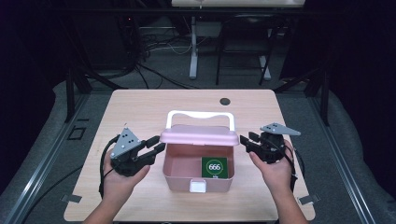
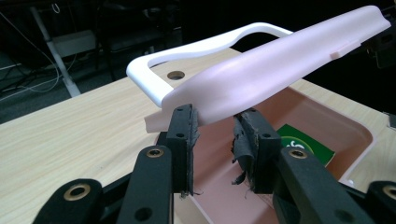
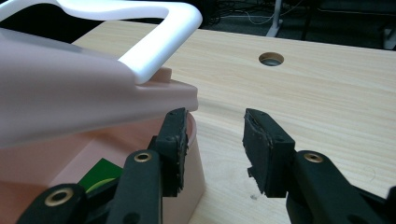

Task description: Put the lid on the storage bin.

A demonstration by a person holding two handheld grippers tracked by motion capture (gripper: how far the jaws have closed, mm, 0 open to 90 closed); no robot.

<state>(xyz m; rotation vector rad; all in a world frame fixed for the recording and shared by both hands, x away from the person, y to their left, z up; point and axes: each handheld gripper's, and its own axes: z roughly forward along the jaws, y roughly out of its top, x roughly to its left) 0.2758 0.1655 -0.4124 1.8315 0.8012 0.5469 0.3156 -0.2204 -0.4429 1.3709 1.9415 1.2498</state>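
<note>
Grippers flank a pink plastic storage box [image 1: 197, 179] near the table's [image 1: 140, 107] front edge. Left gripper [image 2: 212, 140] straddles the raised lid's [image 1: 200, 136] corner, pads not visibly pressing; right gripper [image 3: 215, 140] released beside the opposite corner. Probably light, stiff, slick; best pinched at the lid's edges. Green card [image 1: 214, 167] inside; white handle [image 1: 201, 115] farthest.

— How many boxes do I have on the table?

— I count one pink box [image 1: 180, 175] with one pink lid [image 1: 200, 136] and one white handle [image 1: 200, 115].

— And inside it?

— One green card [image 1: 214, 167]. I also work two grippers: the left gripper [image 1: 158, 144] and the right gripper [image 1: 246, 140]. The table [image 1: 140, 107] has one round hole [image 1: 225, 101].
</note>
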